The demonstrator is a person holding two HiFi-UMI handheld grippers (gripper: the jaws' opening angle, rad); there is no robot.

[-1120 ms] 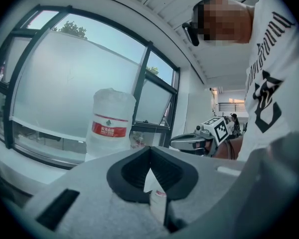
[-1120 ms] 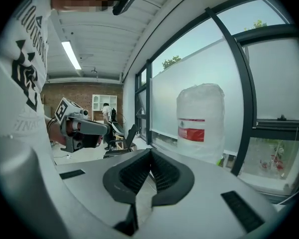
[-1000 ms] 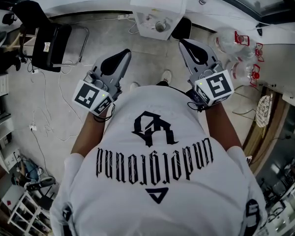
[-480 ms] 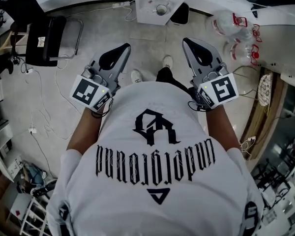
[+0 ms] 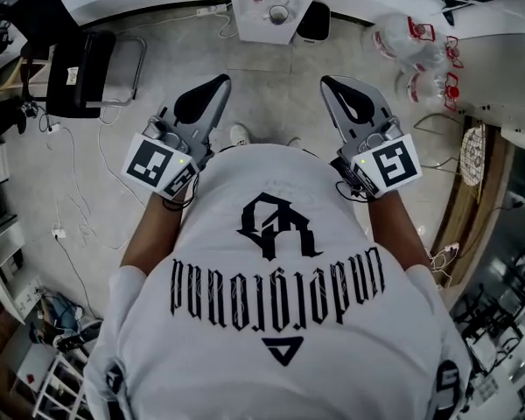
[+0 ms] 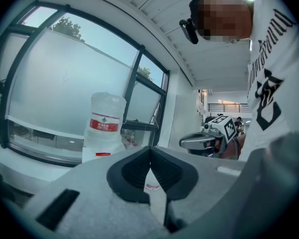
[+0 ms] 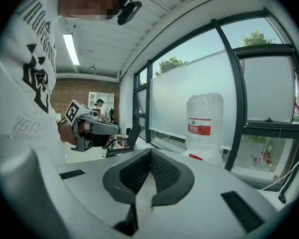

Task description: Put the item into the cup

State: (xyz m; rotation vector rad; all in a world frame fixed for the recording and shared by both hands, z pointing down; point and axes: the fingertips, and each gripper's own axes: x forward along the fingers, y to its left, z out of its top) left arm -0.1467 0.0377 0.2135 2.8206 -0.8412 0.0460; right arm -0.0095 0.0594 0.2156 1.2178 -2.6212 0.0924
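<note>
— How far along is the job?
— Not begun, by the look of it. The person stands on the floor (image 5: 271,94), well apart from the small white worktop (image 5: 249,24), with water jugs (image 5: 401,40) off to the right.
— And the grippers?
— The left gripper (image 5: 217,84) and right gripper (image 5: 330,83) both have their fingers pressed together, holding nothing.
— The cup?
— The cup (image 5: 278,13) sits on that worktop. The item cannot be made out.

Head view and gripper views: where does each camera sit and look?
Head view: on the person's head, facing down at the floor; shows shirt, forearms, left gripper, right gripper.
Left gripper view: on the left gripper, facing a water jug by windows; shows shut fingers.
Right gripper view: on the right gripper, facing a water jug; shut fingers.
Shared: both gripper views show shirt and the other gripper.
</note>
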